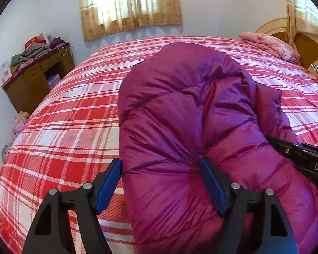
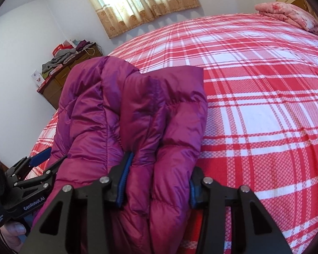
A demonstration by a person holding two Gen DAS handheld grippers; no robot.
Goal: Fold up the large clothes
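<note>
The left gripper (image 1: pixel 161 169) sits with its blue pads around the near edge of the magenta puffer jacket (image 1: pixel 186 114), the left pad just off the fabric, the right one dug into it. To its right, the right gripper (image 2: pixel 159 180) squeezes a thick fold of the jacket. Beyond both stretches the plaid bedspread (image 2: pixel 254 97).
</note>
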